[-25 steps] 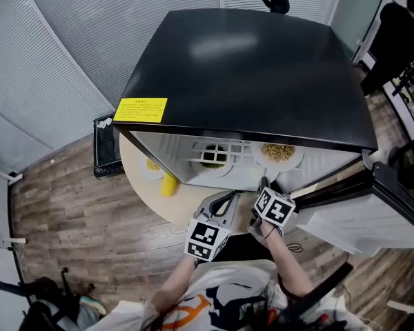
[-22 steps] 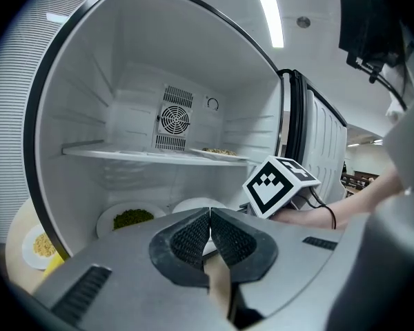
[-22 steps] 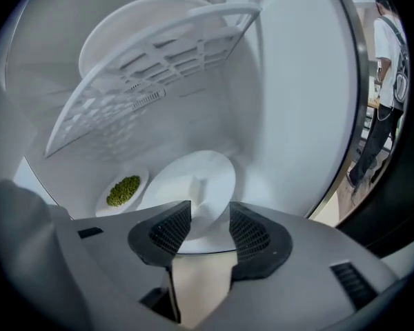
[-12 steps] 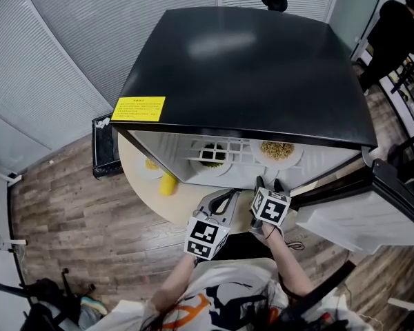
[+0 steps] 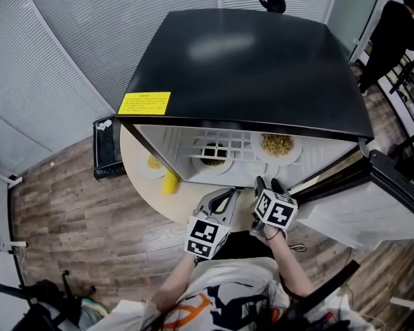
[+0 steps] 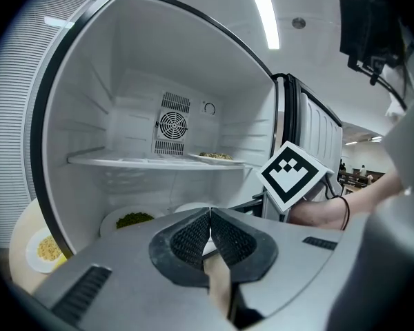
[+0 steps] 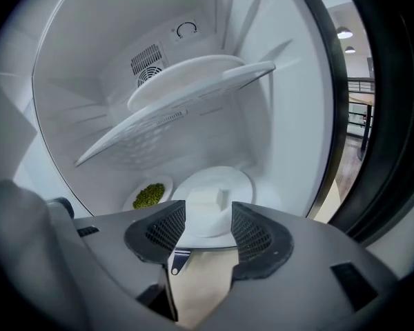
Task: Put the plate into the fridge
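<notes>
While right gripper (image 7: 207, 221) jaws close, wide apart, empty, plate (image 7: 228, 179) just beyond them, in fridge (image 7: 90, 81)

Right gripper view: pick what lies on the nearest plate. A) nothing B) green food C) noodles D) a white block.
D: a white block sits on the plate, to the right of the green food.
</notes>
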`<state>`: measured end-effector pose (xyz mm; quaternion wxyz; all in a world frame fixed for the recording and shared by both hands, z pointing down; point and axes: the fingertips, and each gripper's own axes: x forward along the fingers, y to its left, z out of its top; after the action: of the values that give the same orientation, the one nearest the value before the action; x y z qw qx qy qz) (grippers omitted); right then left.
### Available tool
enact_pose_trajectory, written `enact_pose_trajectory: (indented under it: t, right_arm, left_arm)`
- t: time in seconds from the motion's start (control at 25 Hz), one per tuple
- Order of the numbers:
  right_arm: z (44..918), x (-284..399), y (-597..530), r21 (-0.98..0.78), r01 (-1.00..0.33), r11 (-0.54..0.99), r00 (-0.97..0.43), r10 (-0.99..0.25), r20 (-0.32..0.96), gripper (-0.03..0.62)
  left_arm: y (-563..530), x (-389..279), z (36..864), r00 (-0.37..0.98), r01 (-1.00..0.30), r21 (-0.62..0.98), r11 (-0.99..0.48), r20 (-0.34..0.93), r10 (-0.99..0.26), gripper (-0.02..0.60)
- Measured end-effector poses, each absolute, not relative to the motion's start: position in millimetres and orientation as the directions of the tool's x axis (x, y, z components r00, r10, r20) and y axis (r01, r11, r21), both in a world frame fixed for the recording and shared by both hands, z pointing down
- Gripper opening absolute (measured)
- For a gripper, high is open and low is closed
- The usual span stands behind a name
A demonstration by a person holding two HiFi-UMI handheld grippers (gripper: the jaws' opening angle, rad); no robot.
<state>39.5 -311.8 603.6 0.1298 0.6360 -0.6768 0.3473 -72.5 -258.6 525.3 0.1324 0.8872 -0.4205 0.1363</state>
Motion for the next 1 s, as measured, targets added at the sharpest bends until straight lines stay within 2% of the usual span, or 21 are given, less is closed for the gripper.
enact_pose_trajectory:
  t: [0.04,0.12,0.2,1.0]
  right_arm:
    - [602,38,-310,-0.318,-0.947,-0.048,-0.167,-0.773,0.612,0.205]
    - [599,36,-305,-0.350,-0.935,-0.047,-0.185,-0.779,0.599,0.114]
    - [596,34,-300,-0.385,-0.922,-0.049,-0.204,-0.783,0.588,0.081]
    - [581,20,-224,-0.445,-0.896,-0.015,-0.277,-0.762,0.585,0.043]
  left_arm:
    - [-257,-73,524,0.608,-0.783,0.117,-0.611,0.350,-0.712,0.012]
    - [-254,-75,523,0.608,-0.783,0.112,-0.612,0.347,-0.714,0.012]
    - [-249,-77,521,0.609,-0.782,0.110,-0.614,0.346,-0.714,0.012]
    - [-188,-84,525,0.629,-0.770,0.146,-0.621,0.331,-0.703,0.012]
